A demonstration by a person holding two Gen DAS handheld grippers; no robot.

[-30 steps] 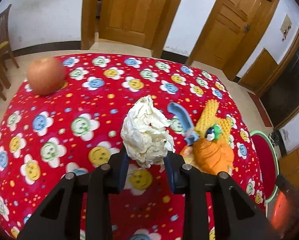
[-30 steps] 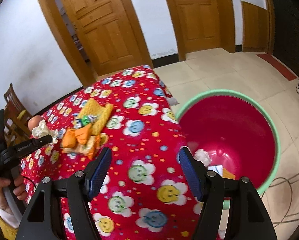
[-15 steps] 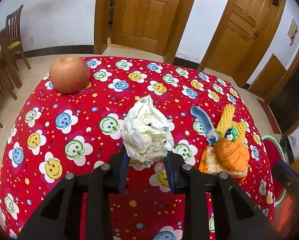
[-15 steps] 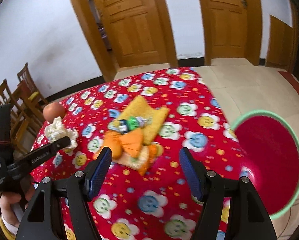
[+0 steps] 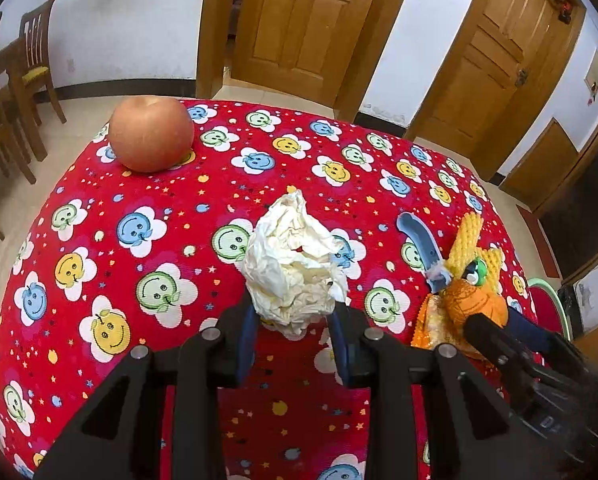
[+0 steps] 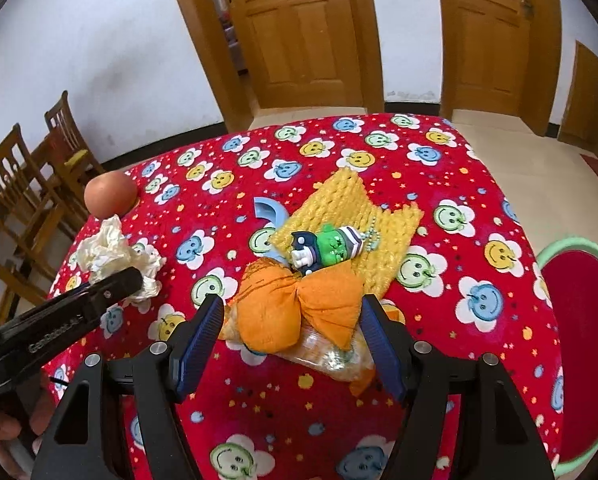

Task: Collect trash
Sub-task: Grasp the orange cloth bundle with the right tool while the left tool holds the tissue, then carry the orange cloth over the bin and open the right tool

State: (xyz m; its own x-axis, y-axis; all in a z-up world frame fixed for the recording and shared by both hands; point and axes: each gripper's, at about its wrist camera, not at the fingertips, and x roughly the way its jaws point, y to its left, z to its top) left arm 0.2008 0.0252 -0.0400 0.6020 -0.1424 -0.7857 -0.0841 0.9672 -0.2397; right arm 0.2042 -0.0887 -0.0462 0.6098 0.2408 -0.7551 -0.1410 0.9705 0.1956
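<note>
— where do we stand on the trash run?

— we hold the crumpled paper wad [image 5: 295, 268] in the left gripper [image 5: 293, 332], jaws pinched in on its lower half, above the red smiley-patterned surface [image 5: 139, 208]. the right gripper [image 6: 289, 328] hangs with jaws wide, one on each side of the orange wrapper bundle [image 6: 295, 312], not yet touching it as far as we can tell.

— so one piece is in hand, a second lined up?

— that is our reading. the bundle lies on a clear packet at the near edge of a yellow knitted mat [image 6: 347, 208], with a small green toy figure [image 6: 327, 244] just behind it and a blue curved piece [image 6: 269, 212] poking out beside.

— and the next move?

— we judge the right jaws must drop and close on the orange bundle alone, sparing the toy. then both loads go to the red basin [image 6: 575, 320] with the green rim, off the surface's right edge. the apple [image 5: 151, 134] at the far corner looks like no trash to us.
</note>
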